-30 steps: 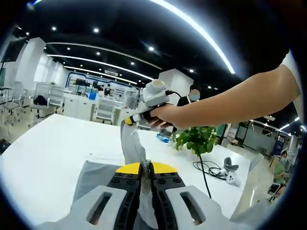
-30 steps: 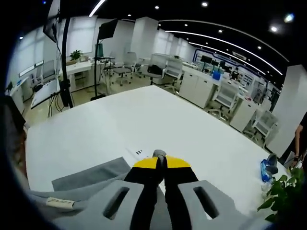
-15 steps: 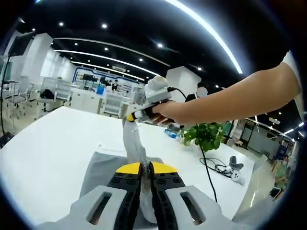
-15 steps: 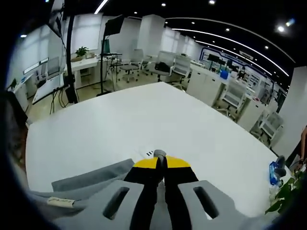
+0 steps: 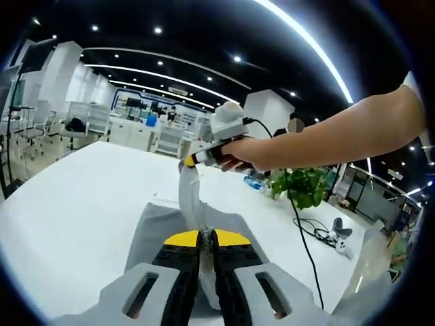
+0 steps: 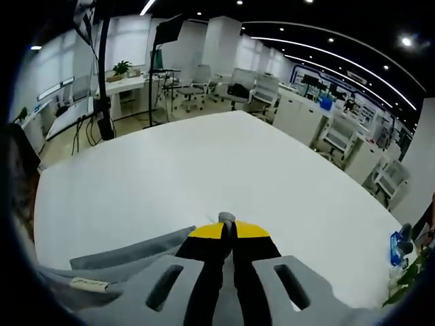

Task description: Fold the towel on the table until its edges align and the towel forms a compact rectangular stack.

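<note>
In the left gripper view I see wide bare white table (image 5: 61,197) on the left, then the grey towel (image 5: 160,227) spread flat on it, its far edge straight across and its near part running under my left gripper (image 5: 206,236), whose jaws are clenched on a pinch of the cloth. From there a twisted strip of towel rises to the right gripper (image 5: 192,161), held in a hand (image 5: 248,153) above the table and closed on the raised corner. Further right stand a potted plant (image 5: 304,187), a black cable (image 5: 319,227) and a small white device (image 5: 342,238), well apart from the towel. In the right gripper view, open tabletop (image 6: 204,170) stretches ahead; towel lies lower left with a label, and my right gripper (image 6: 226,223) pinches grey cloth at its tips.
</note>
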{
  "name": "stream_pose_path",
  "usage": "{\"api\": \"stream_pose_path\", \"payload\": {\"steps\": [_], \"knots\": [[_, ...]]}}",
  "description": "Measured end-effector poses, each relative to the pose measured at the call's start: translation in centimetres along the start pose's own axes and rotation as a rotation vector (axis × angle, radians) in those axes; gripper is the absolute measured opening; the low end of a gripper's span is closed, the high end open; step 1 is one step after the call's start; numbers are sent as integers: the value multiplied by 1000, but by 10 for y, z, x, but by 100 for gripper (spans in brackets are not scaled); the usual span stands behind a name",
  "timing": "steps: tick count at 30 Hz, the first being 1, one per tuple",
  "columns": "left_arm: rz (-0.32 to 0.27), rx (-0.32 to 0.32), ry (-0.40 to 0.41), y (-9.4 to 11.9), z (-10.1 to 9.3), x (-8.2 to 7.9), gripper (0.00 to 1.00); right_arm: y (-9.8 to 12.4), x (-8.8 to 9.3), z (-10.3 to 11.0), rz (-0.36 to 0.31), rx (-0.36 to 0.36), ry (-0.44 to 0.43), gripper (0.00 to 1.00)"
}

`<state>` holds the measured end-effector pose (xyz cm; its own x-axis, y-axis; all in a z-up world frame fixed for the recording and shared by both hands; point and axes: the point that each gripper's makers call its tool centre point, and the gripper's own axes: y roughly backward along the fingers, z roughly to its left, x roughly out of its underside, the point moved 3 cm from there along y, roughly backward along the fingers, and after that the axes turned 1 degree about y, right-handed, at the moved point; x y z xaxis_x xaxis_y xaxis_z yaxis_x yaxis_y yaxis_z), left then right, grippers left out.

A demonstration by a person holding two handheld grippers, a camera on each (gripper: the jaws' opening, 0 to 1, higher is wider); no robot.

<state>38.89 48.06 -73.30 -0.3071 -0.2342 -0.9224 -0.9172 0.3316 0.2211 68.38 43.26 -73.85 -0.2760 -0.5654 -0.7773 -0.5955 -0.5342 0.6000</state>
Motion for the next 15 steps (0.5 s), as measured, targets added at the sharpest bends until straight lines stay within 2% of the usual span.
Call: {"api": "stream_pose_path", "payload": {"steps": [15], "knots": [[59, -50, 22, 0, 29, 33, 7, -38, 13, 17, 25, -51, 7, 1]]}}
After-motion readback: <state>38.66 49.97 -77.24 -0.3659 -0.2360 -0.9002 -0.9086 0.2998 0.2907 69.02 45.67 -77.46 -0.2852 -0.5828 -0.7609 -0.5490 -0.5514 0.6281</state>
